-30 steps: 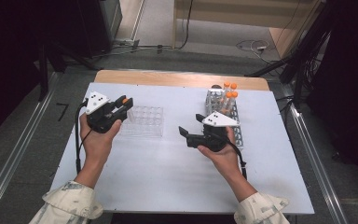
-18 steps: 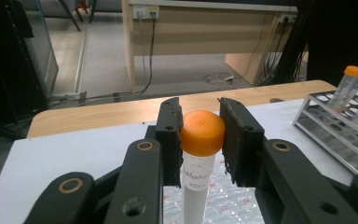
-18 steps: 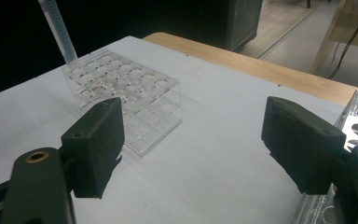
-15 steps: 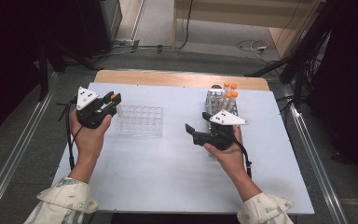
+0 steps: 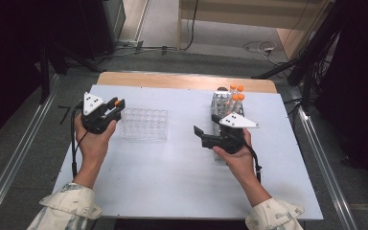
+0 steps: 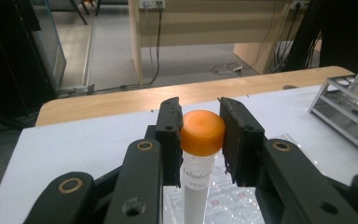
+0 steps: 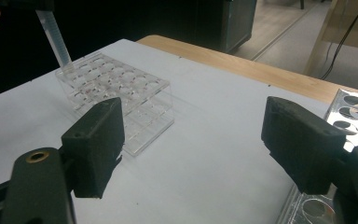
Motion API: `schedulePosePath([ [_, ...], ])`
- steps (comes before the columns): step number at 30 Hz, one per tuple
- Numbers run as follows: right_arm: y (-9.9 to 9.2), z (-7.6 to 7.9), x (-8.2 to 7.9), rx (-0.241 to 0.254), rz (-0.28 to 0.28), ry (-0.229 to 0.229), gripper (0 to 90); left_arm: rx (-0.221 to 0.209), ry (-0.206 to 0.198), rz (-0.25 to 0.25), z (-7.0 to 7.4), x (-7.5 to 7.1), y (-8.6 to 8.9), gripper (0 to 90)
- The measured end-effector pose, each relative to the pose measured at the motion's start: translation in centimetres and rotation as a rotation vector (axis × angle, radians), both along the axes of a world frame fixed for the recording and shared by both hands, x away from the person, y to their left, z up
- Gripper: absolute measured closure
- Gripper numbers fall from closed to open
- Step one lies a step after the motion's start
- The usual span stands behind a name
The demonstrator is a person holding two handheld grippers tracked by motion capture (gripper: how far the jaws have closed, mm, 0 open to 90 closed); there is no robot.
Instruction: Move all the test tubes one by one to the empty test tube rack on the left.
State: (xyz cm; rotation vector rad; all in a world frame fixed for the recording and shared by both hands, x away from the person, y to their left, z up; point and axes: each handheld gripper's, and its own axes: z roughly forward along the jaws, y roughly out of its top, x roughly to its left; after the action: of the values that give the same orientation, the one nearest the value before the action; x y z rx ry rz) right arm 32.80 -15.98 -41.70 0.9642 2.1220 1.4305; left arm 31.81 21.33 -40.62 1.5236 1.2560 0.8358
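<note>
Left gripper point(image 6: 200, 135): clamped tight on the orange cap of a white-bodied plastic tube point(image 6: 196, 186), which hangs upright between its jaws.

What changed: over the past second the left hand has carried that tube from above the middle of the clear acrylic rack point(image 5: 144, 123) out to the rack's near-left corner. From the right gripper view the tube's tip point(image 7: 66, 59) now sits at a corner well.

Meaning for the task: judging by this, the tube is lined up for seating in the clear rack; it looks to be touching or just entering the well, though I cannot tell how deep it is.

Right gripper point(image 5: 206, 136): jaws wide apart, holding nothing, hovering just in front of the metal rack point(image 5: 220, 103) that carries the other orange-capped tubes point(image 5: 236, 94).

Where the tube is: directly under the left gripper, the clear rack just to its right and below.

Edges: the left edge of the white counter point(image 5: 172, 167) lies near the left gripper's outer side; the wooden strip point(image 6: 121, 100) lies beyond the jaws.

Open room: bare counter stretches between the two grippers and back toward the person, so either hand can withdraw freely.
</note>
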Motion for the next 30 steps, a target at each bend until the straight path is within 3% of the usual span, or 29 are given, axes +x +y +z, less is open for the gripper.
schedulePosePath([
  [11, 0.0, 0.0, 0.0, 0.0, 0.0, 0.001, 20.0, 0.028, 0.04, -0.007, -2.1, 0.1, -0.4, 70.3],
  [23, -0.1, 0.0, 0.1, -0.001, -0.004, 0.001, 20.0, 0.041, 0.041, -0.006, -2.5, -0.1, -0.6, 69.8],
  [30, -0.2, 0.0, 0.1, 0.002, -0.009, 0.001, 20.0, 0.025, 0.05, -0.017, -3.0, -0.1, -0.9, 59.2],
])
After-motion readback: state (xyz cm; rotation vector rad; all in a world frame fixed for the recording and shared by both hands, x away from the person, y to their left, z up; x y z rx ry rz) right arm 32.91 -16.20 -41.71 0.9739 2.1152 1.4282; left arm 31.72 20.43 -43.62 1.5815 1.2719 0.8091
